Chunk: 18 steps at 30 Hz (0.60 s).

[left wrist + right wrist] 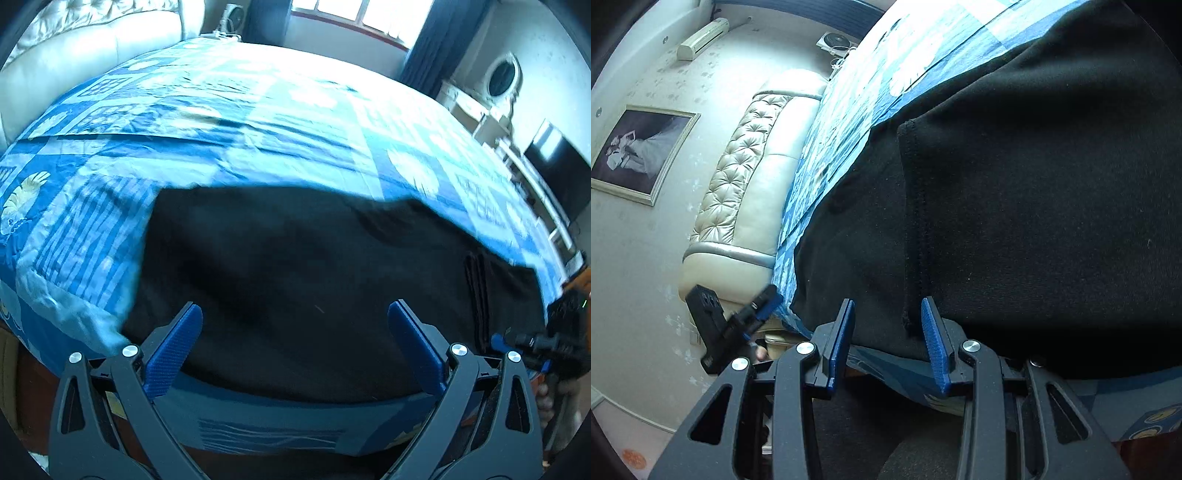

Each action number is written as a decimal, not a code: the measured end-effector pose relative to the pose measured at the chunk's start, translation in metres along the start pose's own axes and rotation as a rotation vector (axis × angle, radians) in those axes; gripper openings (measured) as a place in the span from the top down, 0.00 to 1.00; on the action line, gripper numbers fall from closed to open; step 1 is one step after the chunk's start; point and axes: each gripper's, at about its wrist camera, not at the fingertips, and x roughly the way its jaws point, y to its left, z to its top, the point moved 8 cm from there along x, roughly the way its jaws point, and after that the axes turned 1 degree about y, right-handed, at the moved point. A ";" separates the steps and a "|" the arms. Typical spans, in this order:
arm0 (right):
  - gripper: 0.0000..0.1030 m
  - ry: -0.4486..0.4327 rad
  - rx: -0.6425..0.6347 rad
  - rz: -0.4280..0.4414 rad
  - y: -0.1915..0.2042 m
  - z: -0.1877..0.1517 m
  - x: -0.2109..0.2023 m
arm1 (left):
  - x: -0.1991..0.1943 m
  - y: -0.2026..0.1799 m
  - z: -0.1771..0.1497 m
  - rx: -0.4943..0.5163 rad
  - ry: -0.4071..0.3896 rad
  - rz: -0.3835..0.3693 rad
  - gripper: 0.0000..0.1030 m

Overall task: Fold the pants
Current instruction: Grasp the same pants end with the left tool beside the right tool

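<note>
Black pants point(295, 266) lie spread flat on the bed near its front edge. In the right wrist view the pants point(1034, 184) fill the right side, with a stitched hem edge point(916, 221) running down toward the fingers. My left gripper point(295, 317) is wide open and empty, just above the near edge of the pants. My right gripper point(888, 314) is open, its blue fingers on either side of the hem end at the bed's edge, not closed on it. The right gripper also shows at the right edge of the left wrist view point(517, 343).
The blue patterned bedspread point(221, 122) covers the bed. A cream tufted headboard point(746, 177) stands at the left end. A window point(362, 14), dark curtains point(439, 44) and a dresser with a TV point(557, 177) lie beyond the bed.
</note>
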 end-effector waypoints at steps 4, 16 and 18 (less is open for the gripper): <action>0.62 0.002 0.027 0.028 0.000 0.001 0.003 | -0.007 0.052 0.026 -0.092 -0.020 -0.067 0.02; 0.48 -0.006 0.016 0.046 0.010 0.001 0.005 | 0.049 0.118 0.015 -0.302 0.153 -0.428 0.03; 0.47 -0.008 0.015 0.048 0.012 0.001 0.007 | 0.049 0.108 0.011 -0.285 0.149 -0.462 0.03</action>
